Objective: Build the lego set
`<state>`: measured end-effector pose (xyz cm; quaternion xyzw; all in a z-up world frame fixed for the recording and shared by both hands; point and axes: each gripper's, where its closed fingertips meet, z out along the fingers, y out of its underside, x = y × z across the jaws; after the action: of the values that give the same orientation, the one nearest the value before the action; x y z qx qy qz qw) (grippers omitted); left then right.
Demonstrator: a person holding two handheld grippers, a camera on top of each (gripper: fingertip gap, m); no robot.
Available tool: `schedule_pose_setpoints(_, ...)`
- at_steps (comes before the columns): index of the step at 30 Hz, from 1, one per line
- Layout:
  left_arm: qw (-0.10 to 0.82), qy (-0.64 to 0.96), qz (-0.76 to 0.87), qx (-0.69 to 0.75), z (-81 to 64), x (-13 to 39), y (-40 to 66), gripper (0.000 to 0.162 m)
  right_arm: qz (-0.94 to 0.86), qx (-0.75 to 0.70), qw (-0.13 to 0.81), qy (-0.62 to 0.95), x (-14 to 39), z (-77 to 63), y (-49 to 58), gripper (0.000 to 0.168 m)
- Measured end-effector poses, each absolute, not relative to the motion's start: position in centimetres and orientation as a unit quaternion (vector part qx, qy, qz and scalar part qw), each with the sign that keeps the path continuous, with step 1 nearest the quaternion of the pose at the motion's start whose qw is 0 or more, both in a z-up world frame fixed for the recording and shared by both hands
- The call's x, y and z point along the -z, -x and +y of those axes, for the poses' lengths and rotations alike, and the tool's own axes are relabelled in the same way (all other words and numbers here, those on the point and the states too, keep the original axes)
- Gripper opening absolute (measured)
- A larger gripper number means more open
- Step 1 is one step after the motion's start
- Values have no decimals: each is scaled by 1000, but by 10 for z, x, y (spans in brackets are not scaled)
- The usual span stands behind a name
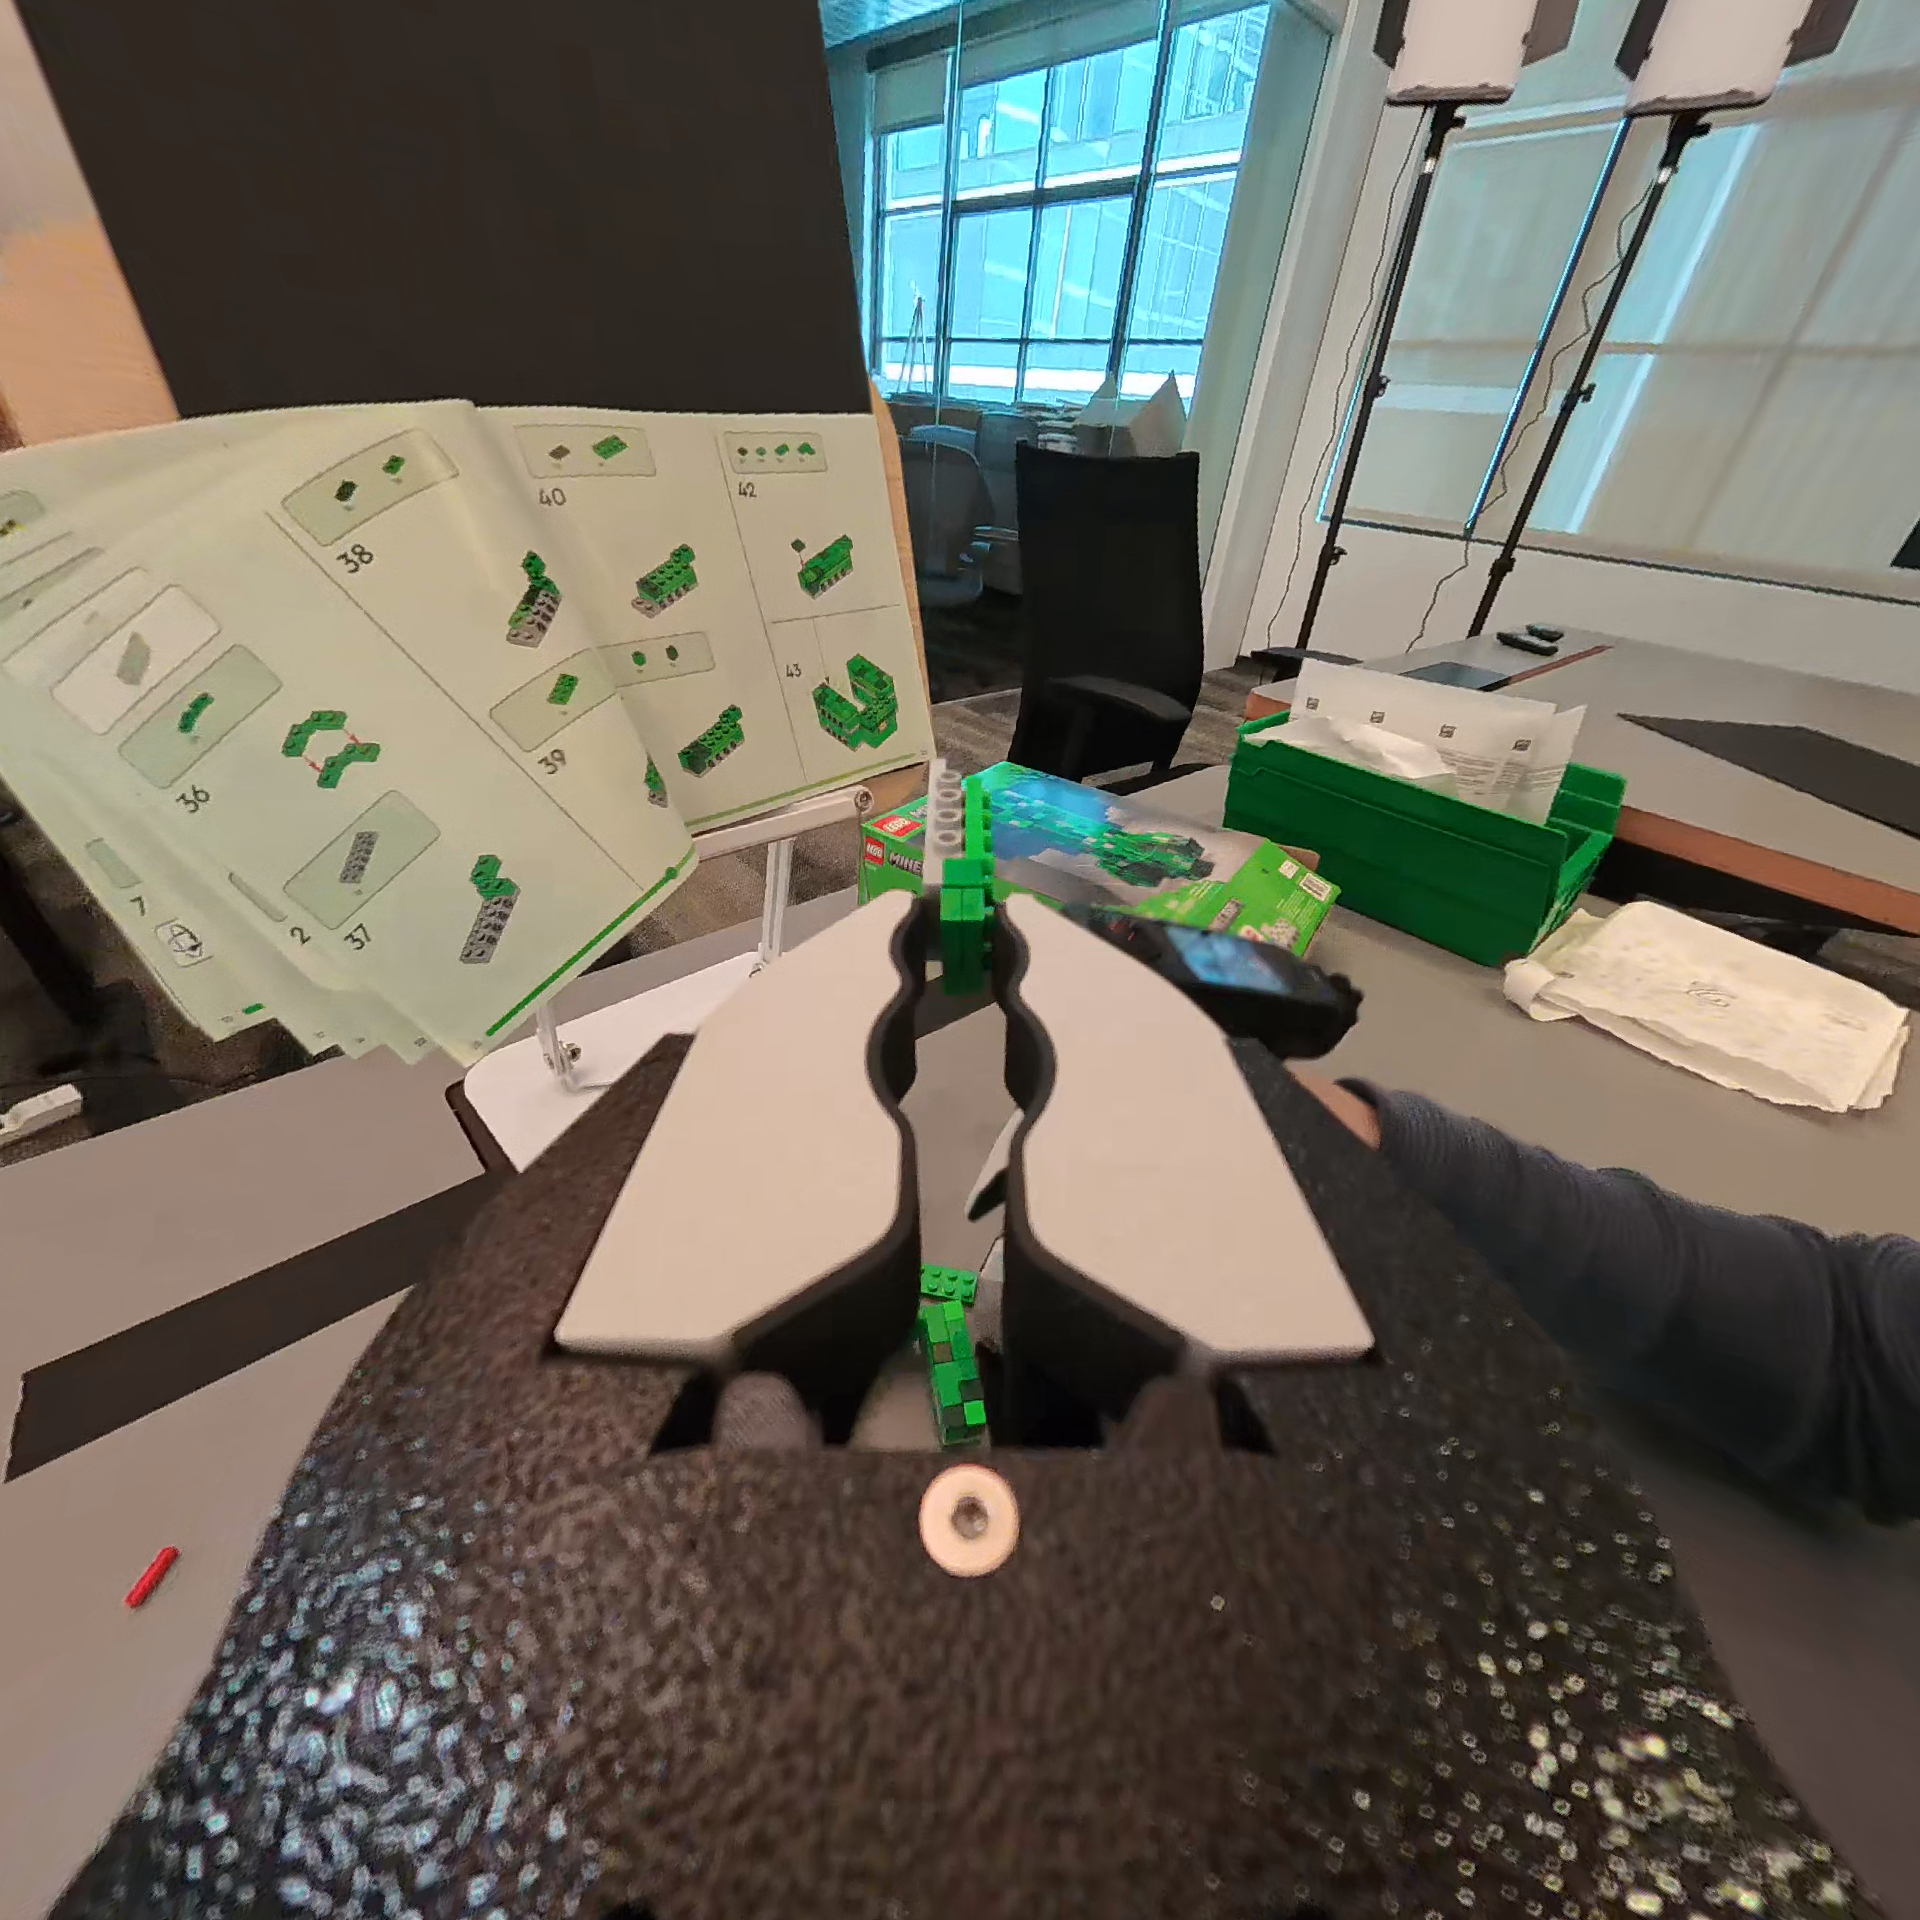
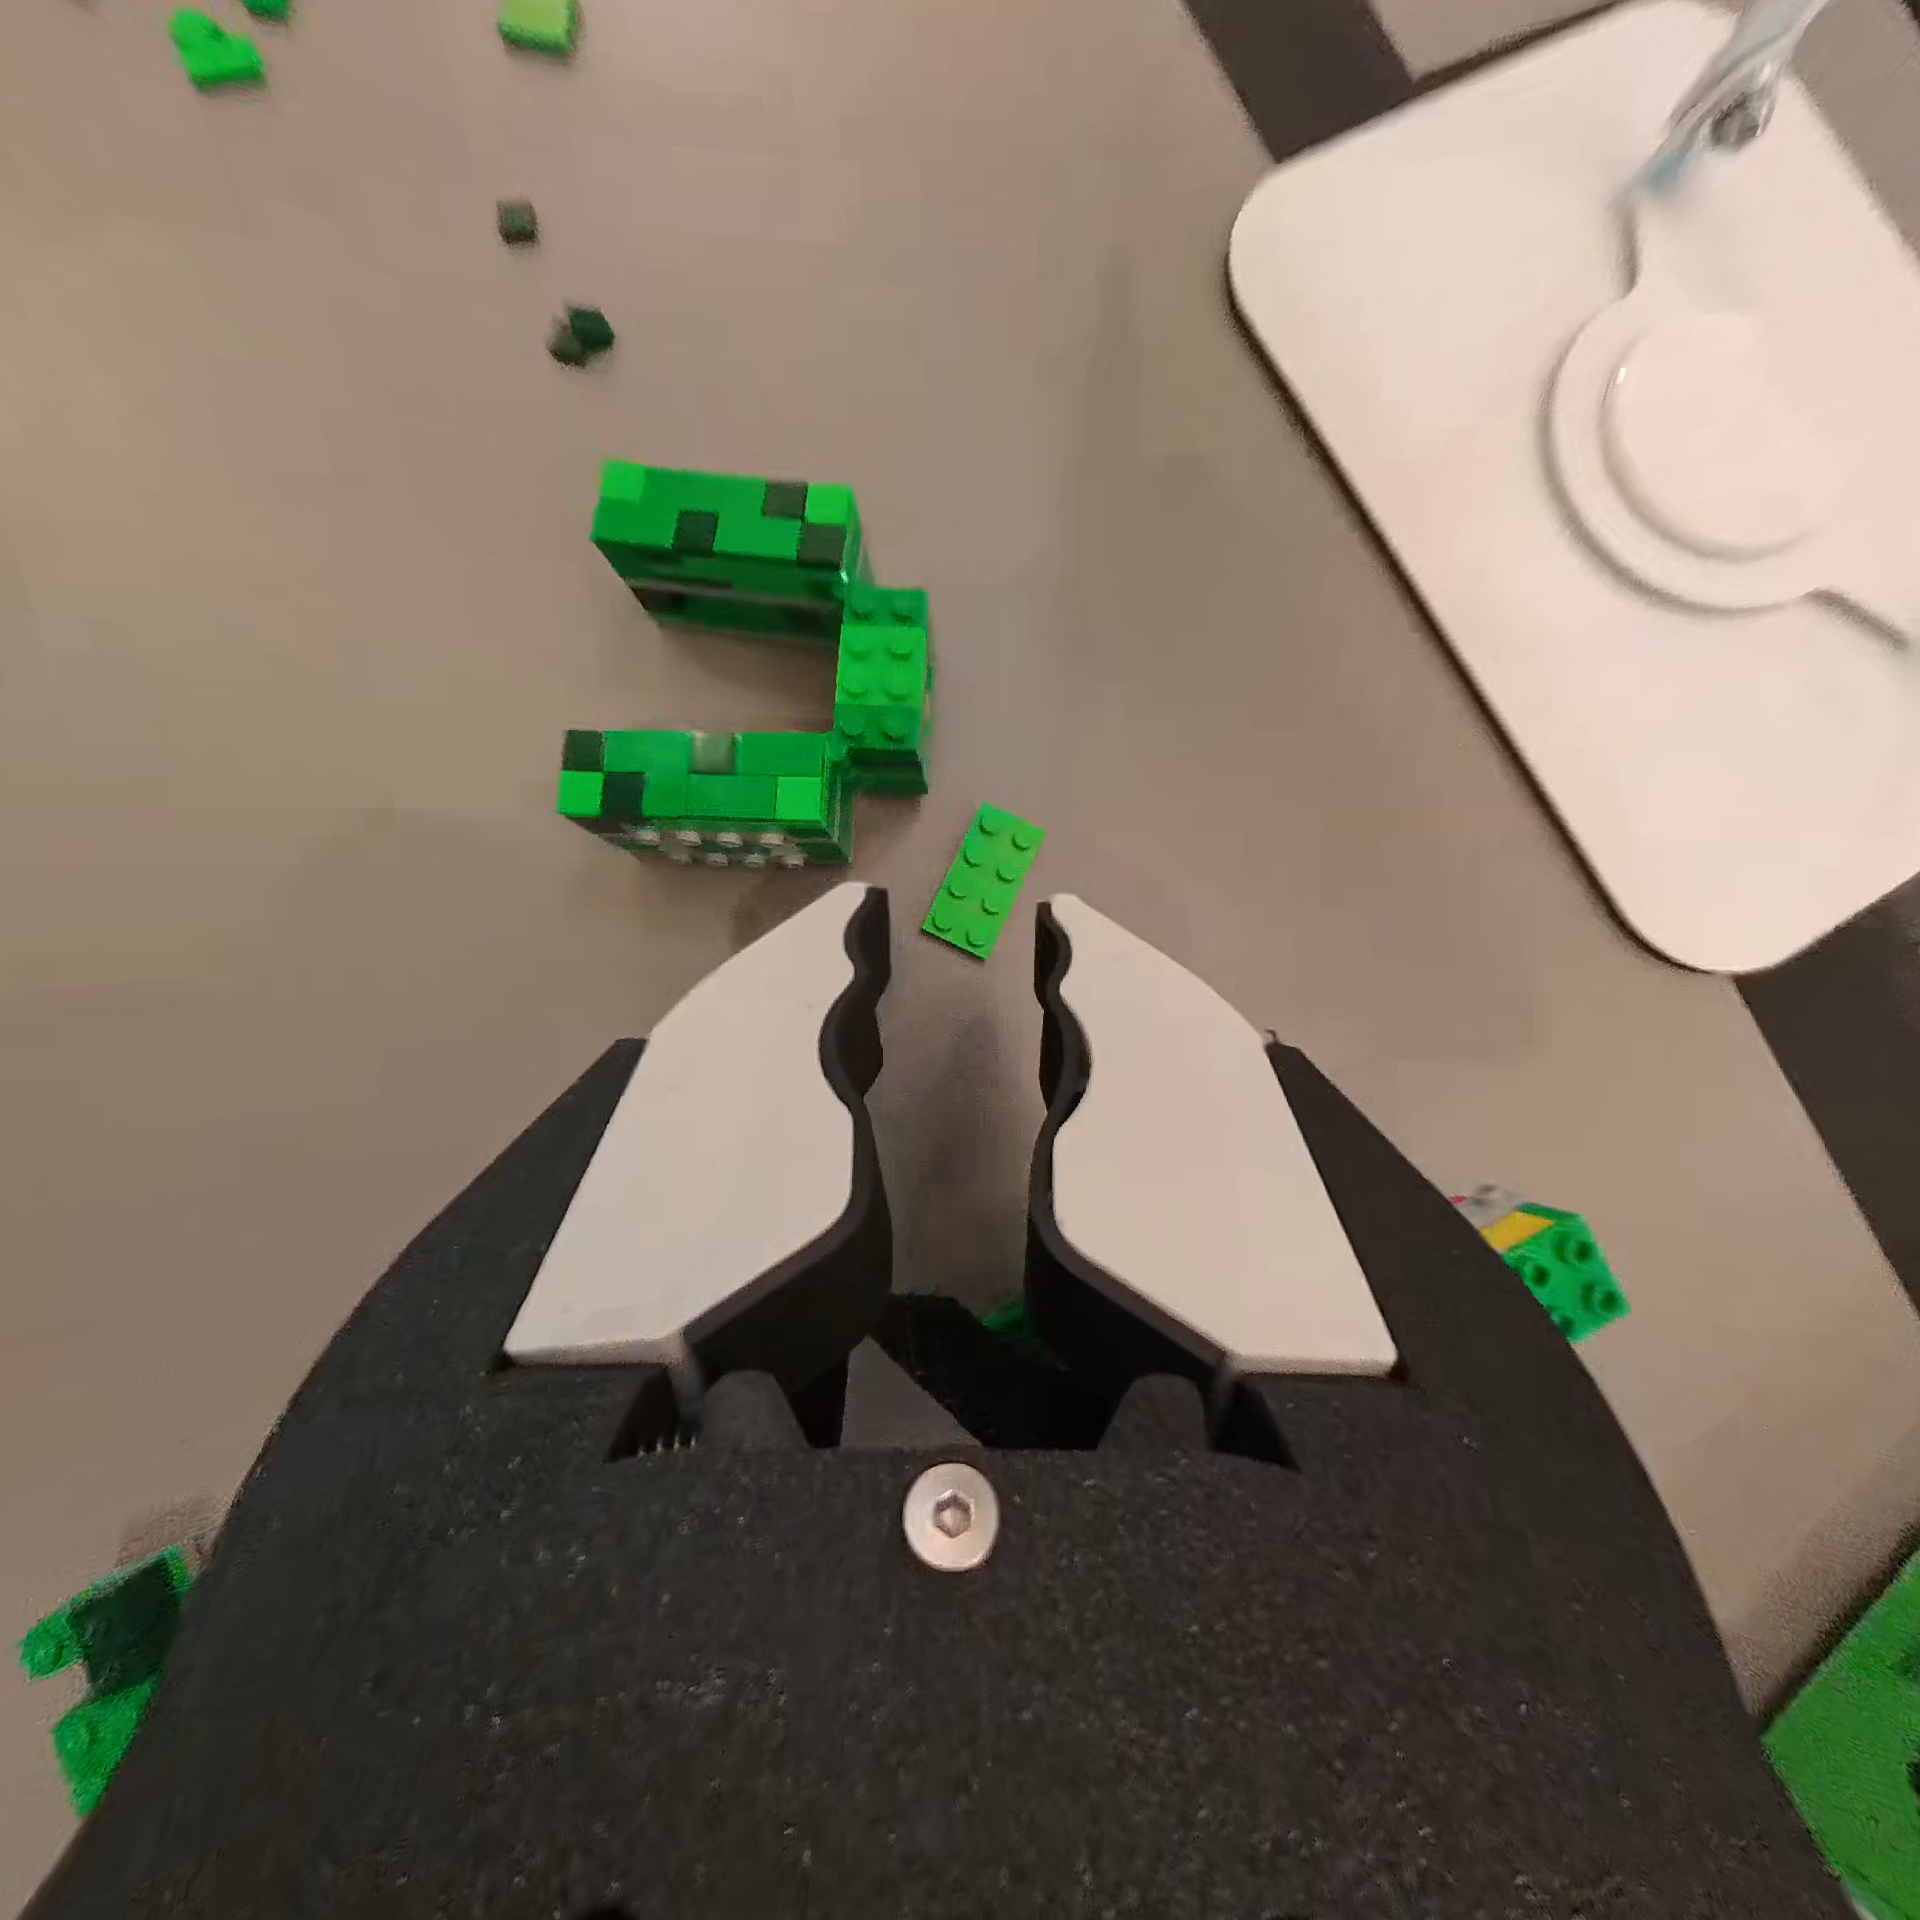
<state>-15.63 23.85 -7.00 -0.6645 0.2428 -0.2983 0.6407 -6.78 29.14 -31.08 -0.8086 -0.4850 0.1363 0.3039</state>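
My left gripper point(image 1: 961, 920) is shut on a small lego assembly point(image 1: 961, 883) of green bricks with a grey studded brick on top, held upright above the table. My right gripper point(image 2: 961, 909) is open and empty, pointing down at the table. A flat green 2x4 plate point(image 2: 984, 881) lies just beyond its tips, between the fingers. A U-shaped green build point(image 2: 743, 665) lies further ahead to the left. The open instruction booklet point(image 1: 416, 707) stands on a white stand point(image 1: 582, 1081) in the left wrist view.
Loose green pieces point(image 2: 218, 52) lie scattered at the far left, with more beside the right gripper point(image 2: 1564, 1283). The stand's white base point(image 2: 1610, 540) sits at the right. The lego box point(image 1: 1122, 852), a green bin point(image 1: 1423, 831), folded paper point(image 1: 1704, 997) and a red pin point(image 1: 153, 1576) are on the table. The left gripper's tips are roughly 25 centimetres from the right gripper's. From my right tips it is roughly 30 centimetres to the red pin point(image 1: 153, 1576); from my left, 35 centimetres.
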Motion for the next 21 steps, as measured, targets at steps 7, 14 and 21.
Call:
schedule_pose_setpoints(7, 648, 658, 222, 314, 240, 69, 176, 11, -453, -73, 293, 839, 332, 303, 67, 28)
schedule_pose_setpoints(14, 641, 649, 219, 346, 241, 72, 187, 11, -439, -98, 267, 852, 343, 305, 73, 31)
schedule_pose_setpoints(21, 634, 639, 224, 374, 238, 71, 186, 11, -443, -98, 263, 851, 344, 304, 73, 16)
